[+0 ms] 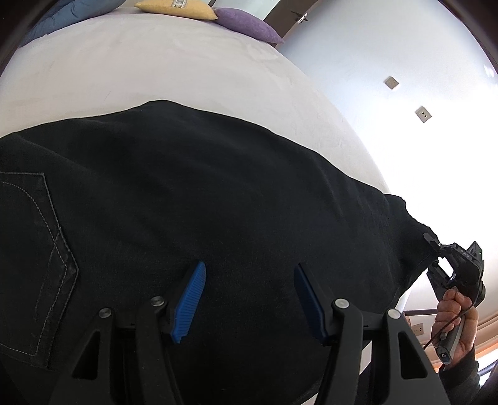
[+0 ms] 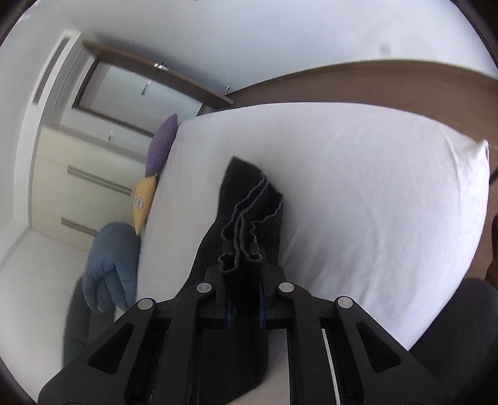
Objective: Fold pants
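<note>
Black pants (image 1: 186,193) lie spread across a white bed (image 1: 155,71), with a stitched back pocket (image 1: 37,255) at the left. My left gripper (image 1: 249,280) is open, its blue pads (image 1: 190,302) just above the dark fabric, holding nothing. My right gripper (image 2: 244,299) is shut on the pants' leg hems (image 2: 246,236), which bunch up between the fingers. The same right gripper shows in the left wrist view (image 1: 435,249) at the far right, holding the leg end off the bed's edge.
A yellow pillow (image 1: 177,9), a purple pillow (image 1: 246,23) and a blue duvet (image 2: 112,261) lie at the bed's far side. A wooden headboard (image 2: 373,84) runs behind the bed. A white wall with sockets (image 1: 423,113) is to the right. A dark chair (image 2: 460,327) stands near.
</note>
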Motion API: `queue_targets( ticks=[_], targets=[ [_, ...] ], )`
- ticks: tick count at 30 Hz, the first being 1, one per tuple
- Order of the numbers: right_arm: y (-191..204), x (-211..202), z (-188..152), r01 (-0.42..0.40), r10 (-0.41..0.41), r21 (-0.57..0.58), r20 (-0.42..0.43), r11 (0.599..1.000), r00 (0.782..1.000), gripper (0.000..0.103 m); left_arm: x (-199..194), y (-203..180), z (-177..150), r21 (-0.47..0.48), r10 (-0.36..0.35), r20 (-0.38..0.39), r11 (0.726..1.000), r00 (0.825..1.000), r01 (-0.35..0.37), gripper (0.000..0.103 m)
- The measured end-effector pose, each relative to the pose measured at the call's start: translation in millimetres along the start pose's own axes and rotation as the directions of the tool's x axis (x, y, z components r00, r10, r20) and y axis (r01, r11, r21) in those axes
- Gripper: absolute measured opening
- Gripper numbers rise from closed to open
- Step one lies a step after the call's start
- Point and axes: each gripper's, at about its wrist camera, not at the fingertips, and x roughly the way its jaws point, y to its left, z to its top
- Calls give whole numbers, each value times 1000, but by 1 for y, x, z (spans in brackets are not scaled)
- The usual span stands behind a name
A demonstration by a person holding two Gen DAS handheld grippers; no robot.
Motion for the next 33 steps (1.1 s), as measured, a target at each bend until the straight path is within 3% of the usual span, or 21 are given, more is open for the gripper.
queue_targets(
  ticks=[2,3,4,5,7,8,10,11,13,18,22,27,29,30,31,33],
  targets=[
    [63,6,-22,6,-15,-235,-36,972,999,10,-1,3,0,-13,-14,5,1000,1000,14,62],
    [97,9,-42,-18,-8,-356,-70,935,998,10,-3,4,0,-24,-22,9,999,1000,22,62],
    [126,14,-65,-41,-7,-463,-103,886,995,10,-5,6,0,-39,-35,13,999,999,35,65],
    [158,20,-100,-61,-29,-600,-138,797,990,10,-6,8,1,-56,-52,18,997,998,53,66],
    [189,35,-158,-63,-95,-763,-162,644,982,10,-11,10,2,-96,-77,37,992,996,80,74],
    [193,46,-180,-76,-118,-785,-187,615,975,10,-14,11,2,-112,-82,50,990,995,87,79],
    [189,61,-196,-87,-145,-771,-228,630,963,10,-21,9,4,-127,-87,78,987,993,97,95],
    [188,69,-205,-78,-173,-789,-228,609,958,10,-25,9,5,-135,-105,91,984,990,117,97],
    [183,76,-212,-78,-193,-807,-231,585,954,10,-27,9,9,-157,-128,92,977,987,142,98],
    [180,65,-220,-73,-179,-819,-209,569,961,10,-13,12,22,-257,-196,47,945,979,202,98],
    [180,58,-225,-51,-180,-848,-170,527,969,10,9,5,37,-280,-225,-45,938,973,204,102],
    [200,47,-236,-19,-160,-899,-98,438,982,10,29,8,58,-295,-231,-100,936,968,193,101],
    [205,35,-243,-8,-155,-917,-76,399,985,10,33,9,67,-303,-250,-115,931,961,206,88],
    [206,33,-248,-4,-154,-926,-67,378,986,10,37,9,70,-301,-263,-139,930,955,212,64],
    [208,30,-253,-3,-153,-933,-62,360,986,10,42,10,73,-300,-276,-168,929,946,217,32],
    [212,25,-265,-6,-154,-949,-57,316,986,10,49,11,78,-279,-274,-220,937,936,209,14]
  ],
)
